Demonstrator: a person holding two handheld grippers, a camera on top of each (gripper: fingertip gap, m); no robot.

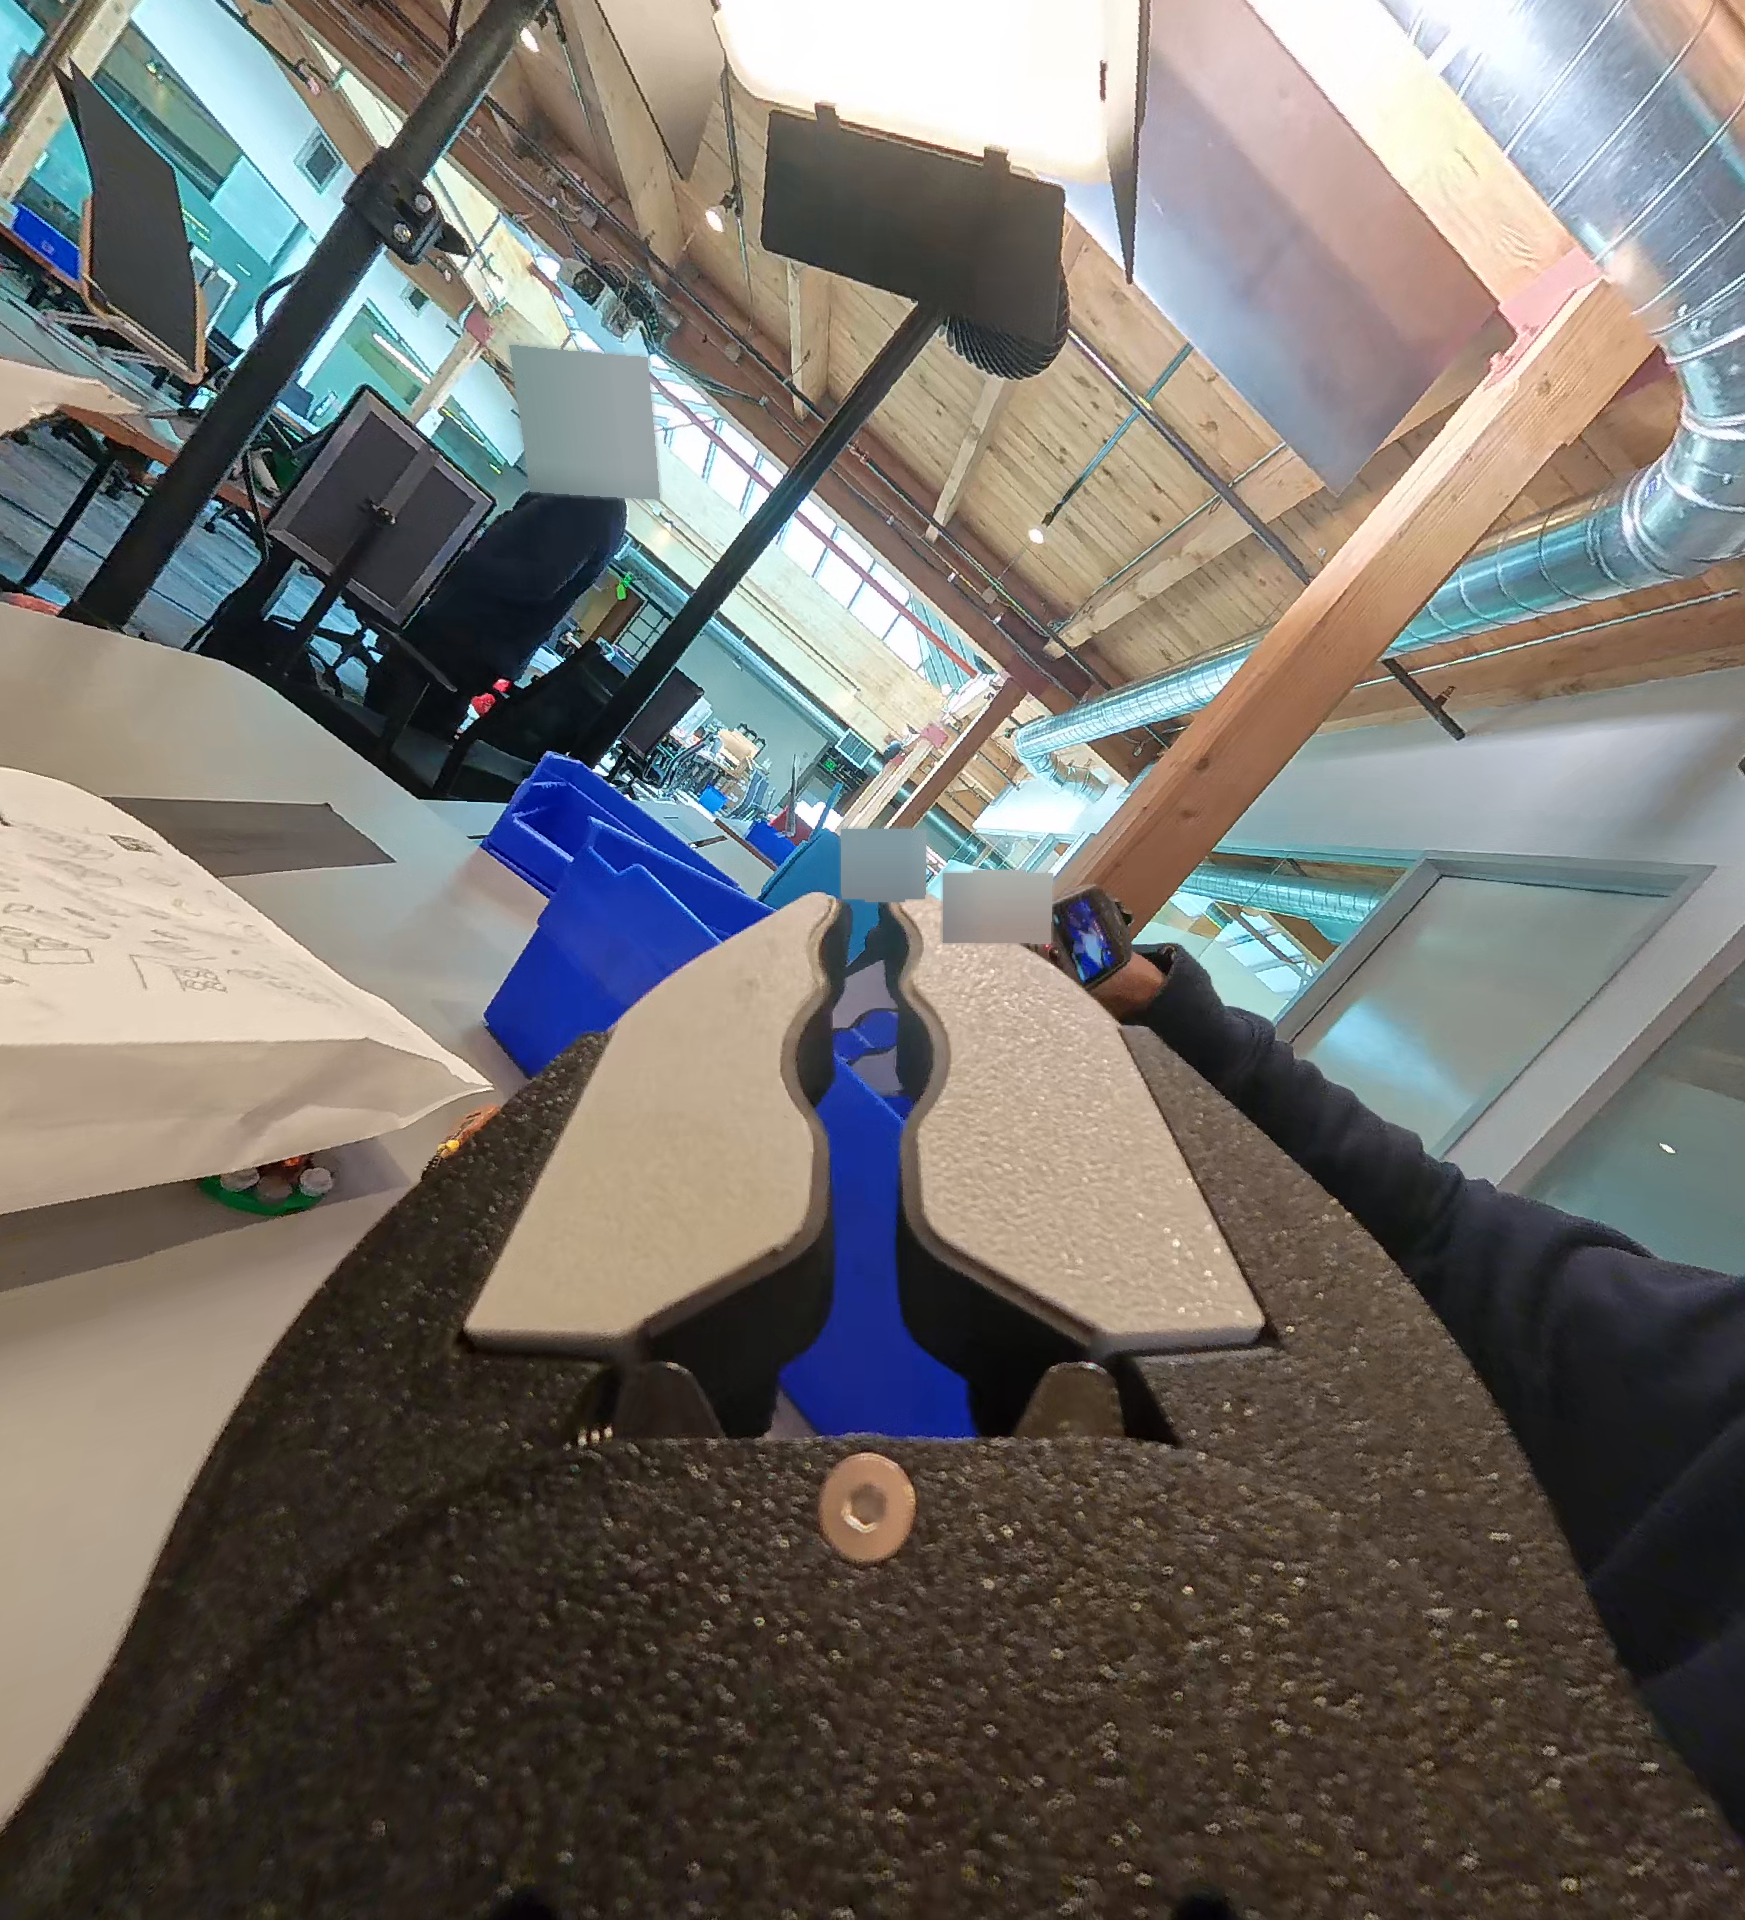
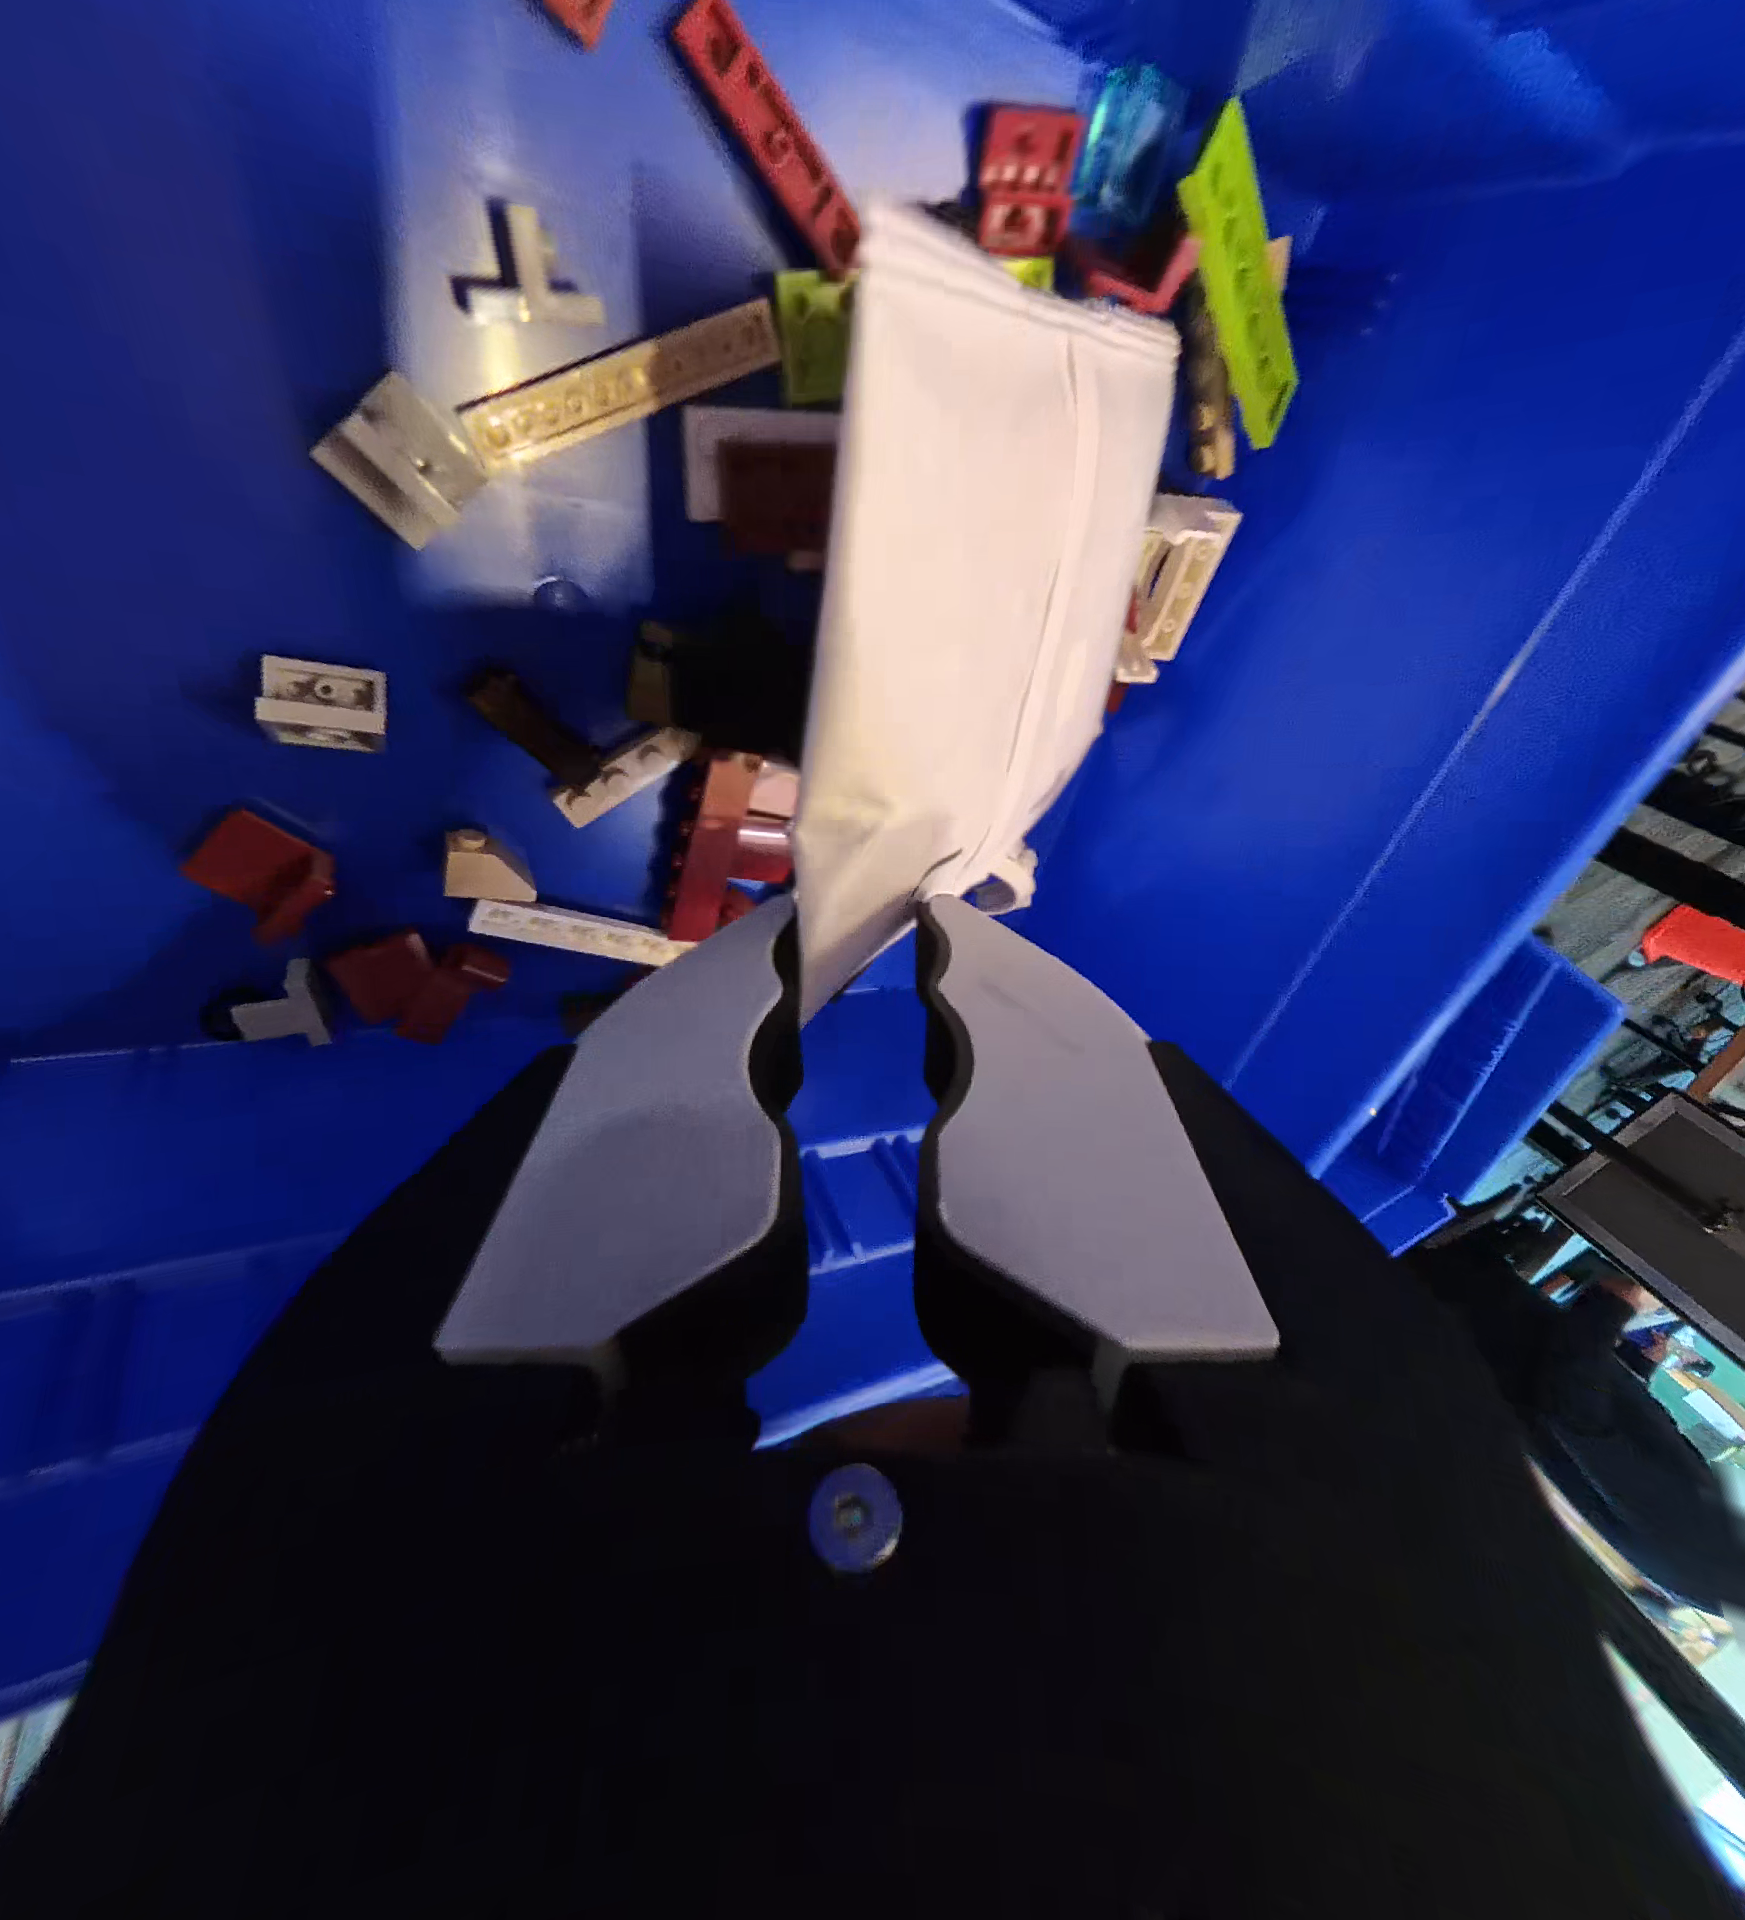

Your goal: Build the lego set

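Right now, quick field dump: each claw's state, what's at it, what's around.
left claw: nearly shut, nothing visible between the tips
left surroundings: blue bins ahead, printed white paper bag on the table
right claw: fingers partly apart, corner of a white paper bag between the tips
right grip: contact unclear
right surroundings: inside a blue bin, loose toy bricks on its floor

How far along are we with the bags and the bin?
Done: loose toy bricks lie scattered in the blue plastic bin. In hand: the right gripper pinches a corner of a plain white paper bag over them; the left gripper is nearly closed on nothing. Left: a printed white paper bag lies on the table.
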